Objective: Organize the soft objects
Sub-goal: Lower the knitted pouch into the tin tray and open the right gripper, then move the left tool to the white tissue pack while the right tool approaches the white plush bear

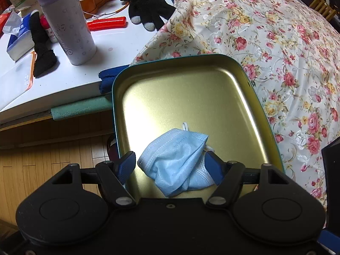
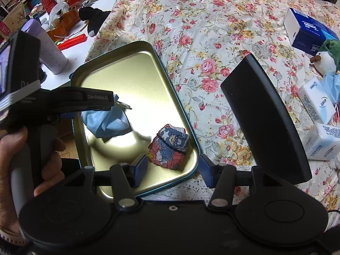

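A: Left wrist view. Left hand-held gripper points down into the gold metal tray, which sits on the floral bedspread. Crumpled blue face mask is between its blue pads; right pad touches the mask's edge, left pad stands clear of it. Jaws apart, not clamped.

B: Anything else in that view?

A: White counter at upper left carries a lilac tumbler, black knit gloves, a red case and a tissue pack.

B: Right wrist view?

A: Right hand-held gripper hangs over the tray's near corner. A red-blue knit bundle, tied with a dark band, lies in the tray just ahead of its left pad. Pads apart, neither pressing on it; the right pad is outside the tray rim.

B: Mask from that side?

A: Mask is at the tray's left side under the left hand-held gripper's fingers; a hand grips that handle. Tissue packs, a blue tissue box and a plush bird lie on the bedspread at right, well apart from the tray.
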`<move>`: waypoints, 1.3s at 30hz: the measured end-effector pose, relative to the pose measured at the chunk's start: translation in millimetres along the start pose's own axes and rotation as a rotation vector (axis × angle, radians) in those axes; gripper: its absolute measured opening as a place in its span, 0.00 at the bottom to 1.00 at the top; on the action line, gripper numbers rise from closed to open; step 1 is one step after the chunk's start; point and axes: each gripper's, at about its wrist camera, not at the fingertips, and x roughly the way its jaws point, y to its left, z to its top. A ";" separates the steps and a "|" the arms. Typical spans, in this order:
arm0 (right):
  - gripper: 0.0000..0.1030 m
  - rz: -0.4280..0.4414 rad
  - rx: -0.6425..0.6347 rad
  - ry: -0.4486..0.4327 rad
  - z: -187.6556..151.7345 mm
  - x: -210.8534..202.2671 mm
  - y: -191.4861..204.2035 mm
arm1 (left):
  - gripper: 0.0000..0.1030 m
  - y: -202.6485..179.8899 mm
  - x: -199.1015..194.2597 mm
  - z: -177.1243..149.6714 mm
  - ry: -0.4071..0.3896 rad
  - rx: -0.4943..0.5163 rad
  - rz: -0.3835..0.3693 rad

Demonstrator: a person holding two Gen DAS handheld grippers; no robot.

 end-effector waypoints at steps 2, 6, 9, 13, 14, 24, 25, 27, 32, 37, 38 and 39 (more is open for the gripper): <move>0.50 -0.001 0.004 -0.002 -0.8 -1.3 -1.1 | 0.65 -1.2 0.6 0.1 0.001 0.009 -0.002; 0.50 -0.002 0.015 -0.009 -3.0 -5.3 -3.8 | 0.66 -3.1 3.3 -1.1 0.009 0.025 0.010; 0.50 -0.002 0.024 -0.019 -4.7 -10.4 -6.4 | 0.66 -3.9 4.6 -1.7 0.014 0.033 0.011; 0.50 -0.006 0.035 -0.035 -6.8 -18.1 -11.5 | 0.66 -5.7 6.3 -1.9 0.017 0.047 0.024; 0.50 -0.008 0.038 -0.039 -7.1 -19.8 -12.9 | 0.66 -6.2 6.7 -2.2 0.019 0.050 0.026; 0.51 -0.028 0.084 -0.079 -16.1 -38.8 -30.9 | 0.66 -9.6 6.8 -7.3 0.018 0.098 0.049; 0.51 -0.029 0.094 -0.083 -17.0 -40.5 -34.2 | 0.66 -9.4 7.2 -7.4 0.019 0.100 0.052; 0.51 -0.034 0.110 -0.093 -18.6 -43.8 -41.2 | 0.66 -9.5 7.9 -7.8 0.022 0.104 0.056; 0.52 -0.052 0.160 -0.118 -23.4 -52.1 -63.8 | 0.67 -11.0 8.8 -10.2 0.019 0.121 0.072; 0.53 -0.067 0.227 -0.144 -30.2 -61.1 -90.4 | 0.67 -14.2 10.2 -13.6 0.024 0.147 0.079; 0.53 -0.069 0.239 -0.148 -32.0 -62.7 -95.8 | 0.67 -15.0 11.1 -14.2 0.027 0.152 0.078; 0.53 -0.072 0.250 -0.152 -34.2 -64.4 -101.3 | 0.67 -15.9 12.2 -14.8 0.032 0.156 0.077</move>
